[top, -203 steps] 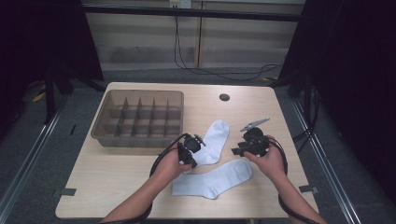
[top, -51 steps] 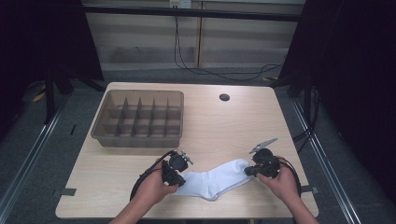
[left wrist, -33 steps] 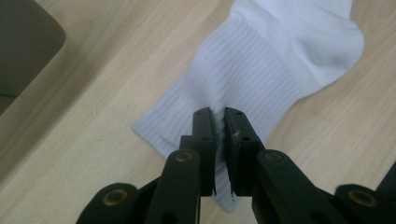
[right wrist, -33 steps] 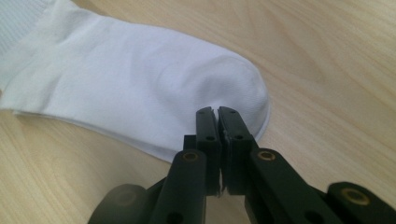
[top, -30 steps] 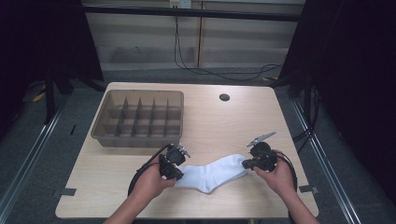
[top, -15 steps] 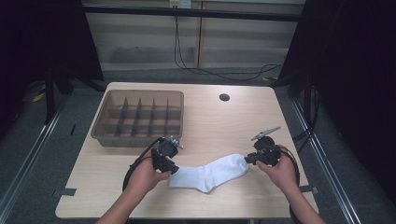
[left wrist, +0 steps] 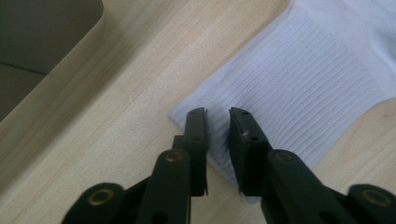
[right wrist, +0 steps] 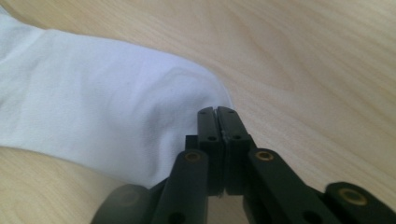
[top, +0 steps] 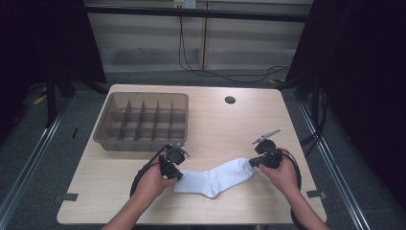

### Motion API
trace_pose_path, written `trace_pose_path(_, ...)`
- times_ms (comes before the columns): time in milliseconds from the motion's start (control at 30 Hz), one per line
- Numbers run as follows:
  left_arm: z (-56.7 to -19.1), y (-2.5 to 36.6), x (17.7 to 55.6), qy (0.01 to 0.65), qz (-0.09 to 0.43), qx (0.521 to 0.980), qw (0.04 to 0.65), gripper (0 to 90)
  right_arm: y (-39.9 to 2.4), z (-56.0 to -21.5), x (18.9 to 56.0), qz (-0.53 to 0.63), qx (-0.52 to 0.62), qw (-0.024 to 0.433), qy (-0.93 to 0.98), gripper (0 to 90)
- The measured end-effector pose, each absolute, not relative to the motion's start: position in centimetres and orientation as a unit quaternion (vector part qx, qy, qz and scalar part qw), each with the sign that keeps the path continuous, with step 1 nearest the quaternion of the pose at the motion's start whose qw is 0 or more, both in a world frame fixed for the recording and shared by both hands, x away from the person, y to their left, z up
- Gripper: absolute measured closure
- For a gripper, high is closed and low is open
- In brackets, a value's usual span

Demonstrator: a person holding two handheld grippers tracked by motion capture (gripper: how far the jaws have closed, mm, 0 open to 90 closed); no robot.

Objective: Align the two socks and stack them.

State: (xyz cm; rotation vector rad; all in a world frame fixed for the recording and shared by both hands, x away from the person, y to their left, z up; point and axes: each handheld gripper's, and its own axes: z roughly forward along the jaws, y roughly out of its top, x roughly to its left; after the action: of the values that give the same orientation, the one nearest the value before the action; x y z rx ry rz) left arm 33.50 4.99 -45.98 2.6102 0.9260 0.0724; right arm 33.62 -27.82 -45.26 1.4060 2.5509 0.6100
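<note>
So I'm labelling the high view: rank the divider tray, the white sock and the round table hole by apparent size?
1. Divider tray
2. White sock
3. Round table hole

Evenly lit from above; table [top: 215, 124] bright, surroundings nearly black. Soft, short shadows under the tray [top: 141, 120] and beneath both hands. No glare on the wood. High view slightly soft, fine detail lost. Left gripper view: sock [left wrist: 299, 93] ribbing sharp ahead of the left gripper [left wrist: 217, 116], jaw bases blurred near the lens. Right gripper view: sock [right wrist: 93, 112] overexposed, nearly featureless left of the right gripper [right wrist: 217, 112]; wood grain soft beyond.
</note>
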Motion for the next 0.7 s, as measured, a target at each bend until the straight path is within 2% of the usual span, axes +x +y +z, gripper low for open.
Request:
trace_pose_path(200, -46.0, 4.9, 33.6, 0.324, 0.025, 0.928, 0.181, 82.5, -28.1, -44.4, 33.2, 0.194, 0.473, 0.079, 0.856, 90.0)
trace_pose_path(267, -46.0, 4.9, 33.6, 0.325, 0.023, 0.928, 0.182, 82.5, -28.3, -44.7, 33.2, 0.197, 0.478, 0.075, 0.853, 88.0)
trace_pose_path(333, -46.1, 4.9, 33.6, 0.323, 0.024, 0.928, 0.181, 82.5, -28.3, -45.2, 33.5, 0.207, 0.485, 0.072, 0.847, 81.5)
trace_pose_path(467, -46.1, 4.9, 33.6, 0.323, 0.023, 0.929, 0.180, 82.5, -27.8, -45.7, 33.9, 0.199, 0.483, 0.071, 0.849, 77.9)
trace_pose_path(633, -46.1, 4.8, 33.6, 0.321, 0.024, 0.930, 0.176, 84.0, -27.1, -46.3, 34.0, 0.191, 0.472, 0.073, 0.857, 87.6)
trace_pose_path(700, -46.1, 4.8, 33.6, 0.324, 0.022, 0.929, 0.175, 85.4, -27.0, -46.1, 34.0, 0.186, 0.469, 0.077, 0.860, 88.8)
